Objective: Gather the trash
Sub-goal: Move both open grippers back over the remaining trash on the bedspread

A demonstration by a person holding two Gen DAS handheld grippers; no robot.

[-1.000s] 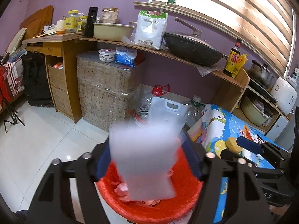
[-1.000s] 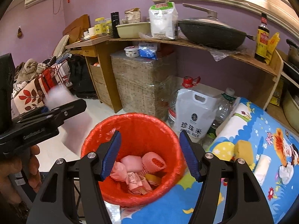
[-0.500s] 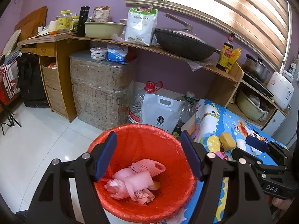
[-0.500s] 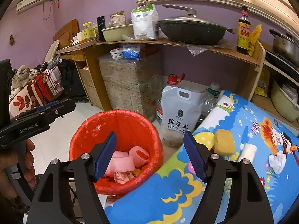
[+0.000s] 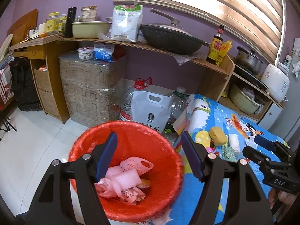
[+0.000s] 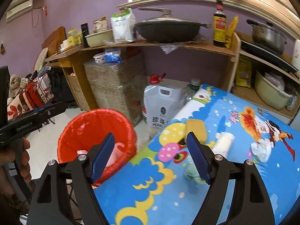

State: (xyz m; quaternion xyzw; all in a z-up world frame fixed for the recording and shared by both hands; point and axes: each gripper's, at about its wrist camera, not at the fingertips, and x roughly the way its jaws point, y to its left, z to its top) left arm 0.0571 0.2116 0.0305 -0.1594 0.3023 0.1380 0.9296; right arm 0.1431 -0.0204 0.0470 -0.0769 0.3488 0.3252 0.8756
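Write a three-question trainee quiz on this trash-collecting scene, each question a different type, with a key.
1. True or false: the left gripper holds a piece of trash over the red plastic-lined trash bin.
2. Multiple choice: on the blue cartoon-print tablecloth, the yellow rectangular sponge lies right next to: A) the white foam roll; B) a glass bottle; C) a metal spoon.
3. Fill in: the crumpled white tissue lies on the ____.

Key:
1. False; nothing is between its open jaws, and the pink foam scraps lie inside the bin.
2. A.
3. Tablecloth.
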